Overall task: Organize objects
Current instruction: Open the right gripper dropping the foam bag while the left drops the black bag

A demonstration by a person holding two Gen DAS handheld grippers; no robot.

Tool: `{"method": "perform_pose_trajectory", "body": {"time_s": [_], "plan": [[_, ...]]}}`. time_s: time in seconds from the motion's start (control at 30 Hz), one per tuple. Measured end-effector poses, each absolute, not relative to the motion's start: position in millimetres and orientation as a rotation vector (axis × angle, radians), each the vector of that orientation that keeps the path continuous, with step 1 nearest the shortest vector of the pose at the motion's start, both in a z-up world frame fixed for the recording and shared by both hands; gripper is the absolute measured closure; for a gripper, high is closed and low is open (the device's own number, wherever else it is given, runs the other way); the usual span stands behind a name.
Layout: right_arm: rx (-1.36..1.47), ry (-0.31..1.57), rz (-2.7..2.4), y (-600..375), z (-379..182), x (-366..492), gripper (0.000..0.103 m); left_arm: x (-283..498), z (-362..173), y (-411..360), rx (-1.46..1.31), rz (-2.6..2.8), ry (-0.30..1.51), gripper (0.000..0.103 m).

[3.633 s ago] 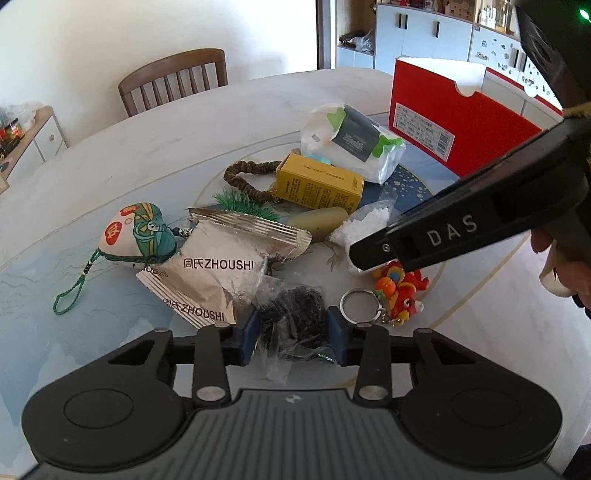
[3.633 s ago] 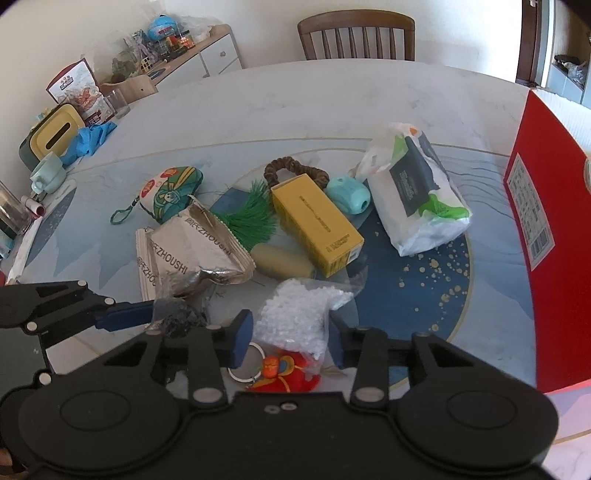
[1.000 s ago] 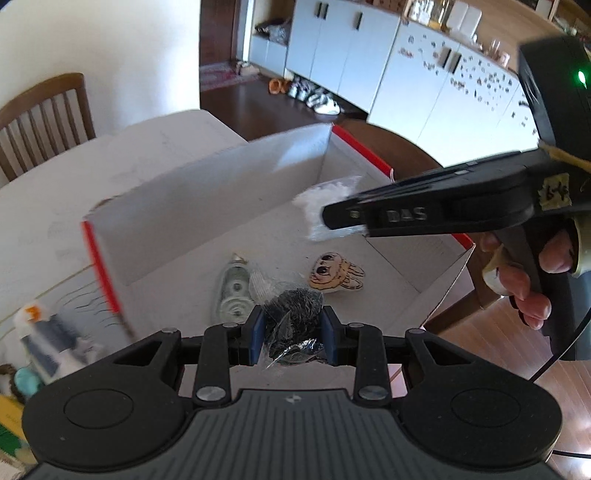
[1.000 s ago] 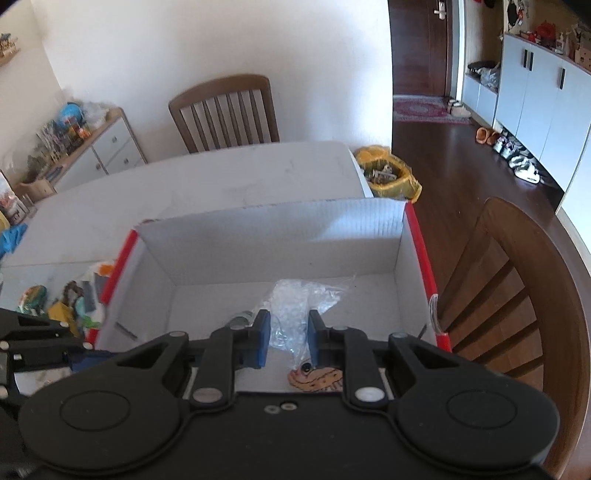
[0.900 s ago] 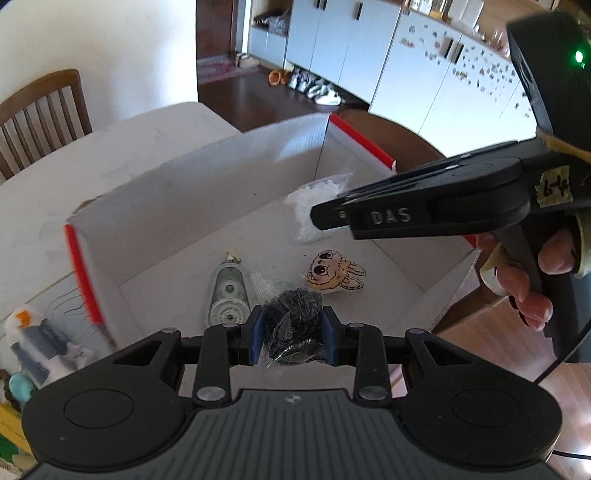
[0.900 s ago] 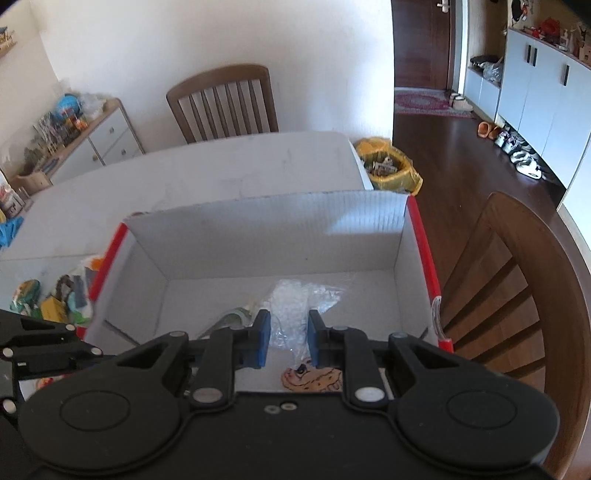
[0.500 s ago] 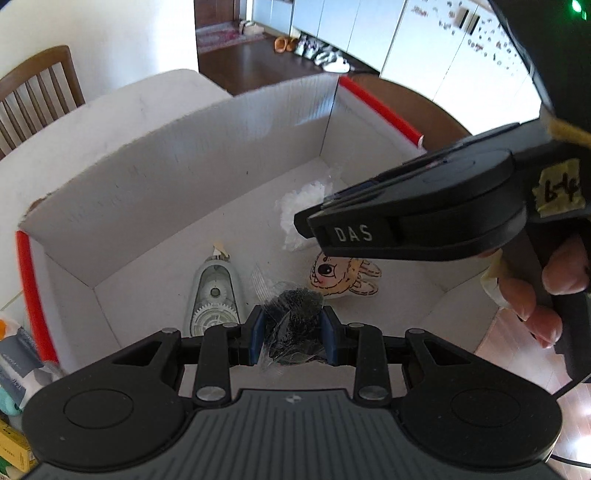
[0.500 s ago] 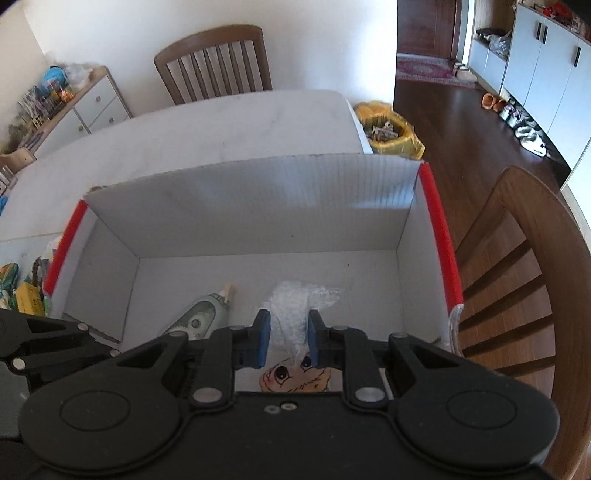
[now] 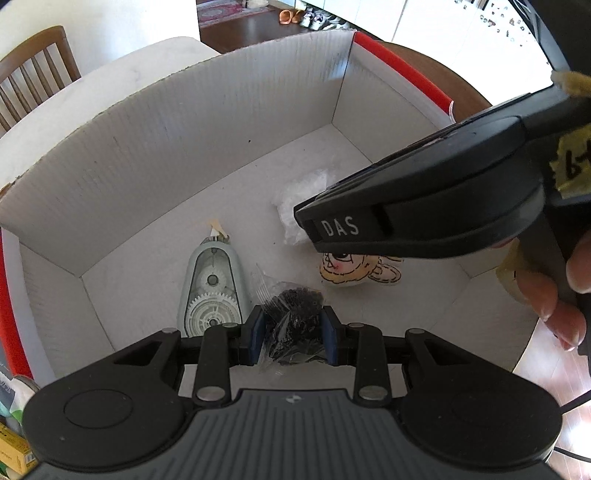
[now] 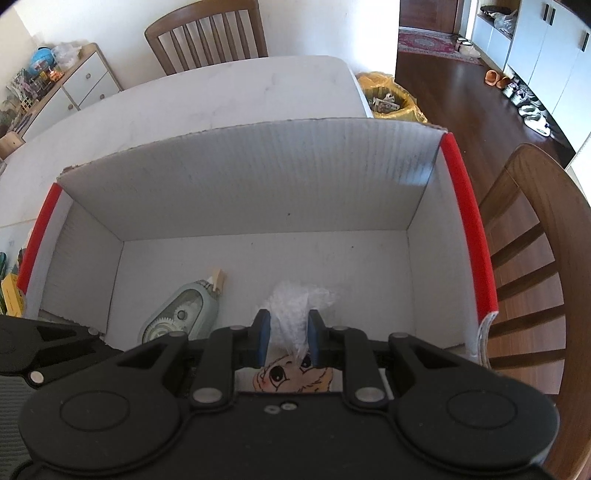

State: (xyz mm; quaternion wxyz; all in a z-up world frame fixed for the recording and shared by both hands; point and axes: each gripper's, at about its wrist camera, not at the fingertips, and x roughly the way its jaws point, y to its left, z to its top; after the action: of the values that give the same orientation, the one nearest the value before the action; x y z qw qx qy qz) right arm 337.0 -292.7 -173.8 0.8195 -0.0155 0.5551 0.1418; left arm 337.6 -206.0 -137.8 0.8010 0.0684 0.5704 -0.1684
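left gripper (image 9: 291, 332) clamps dark bag (image 9: 295, 317), right gripper (image 10: 284, 341) pinches clear bag (image 10: 291, 314) — tape dispenser (image 9: 212, 291), sticker (image 9: 354, 267) beneath in box (image 10: 240, 192).

Way out ahead of the right gripper (image 10: 284, 334), a wooden chair (image 10: 207, 33) sits at the far edge of the white table (image 10: 221, 96). Off to its far left there's a sideboard (image 10: 79, 86) piled with clutter. Ahead and right: a yellow bin bag (image 10: 393, 99) on the dark wood floor (image 10: 461, 122), a rug (image 10: 432, 42), white cabinets (image 10: 546, 40) and shoes (image 10: 528, 107). A second chair (image 10: 535, 258) is close on the right.
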Motion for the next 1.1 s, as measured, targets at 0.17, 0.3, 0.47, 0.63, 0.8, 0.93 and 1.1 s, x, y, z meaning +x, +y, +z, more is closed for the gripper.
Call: {"method": "perform_pose_trajectory", "body": {"time_s": [0.17,0.3,0.47,0.63,0.8,0.93,1.1], "plan": [[-0.027,1.183,0.300,-292.4,-174.6,337.6,0.083,341.7,-138.0,-201.4,0.131,-0.368,1.237,0.072],[-0.023,1.185,0.297,-293.4,-175.5,337.2,0.081,341.3,-137.7,-197.8,0.133,-0.373,1.234,0.071],[-0.019,1.177,0.296,-295.4,-172.8,335.4,0.077,338.3,-133.7,-192.3,0.143,-0.375,1.205,0.046],[-0.016,1.164,0.289,-297.9,-169.0,331.7,0.071,335.5,-128.2,-181.9,0.130,-0.377,1.186,0.046],[-0.009,1.138,0.292,-300.3,-157.8,324.9,0.069,329.3,-118.6,-168.5,0.107,-0.380,1.154,0.046],[0.003,1.116,0.300,-301.4,-148.0,318.8,0.066,316.2,-107.8,-167.3,0.099,-0.389,1.121,0.046],[0.015,1.082,0.315,-302.6,-134.8,307.3,0.061,301.3,-99.1,-169.5,0.075,-0.388,1.079,0.046]]}}
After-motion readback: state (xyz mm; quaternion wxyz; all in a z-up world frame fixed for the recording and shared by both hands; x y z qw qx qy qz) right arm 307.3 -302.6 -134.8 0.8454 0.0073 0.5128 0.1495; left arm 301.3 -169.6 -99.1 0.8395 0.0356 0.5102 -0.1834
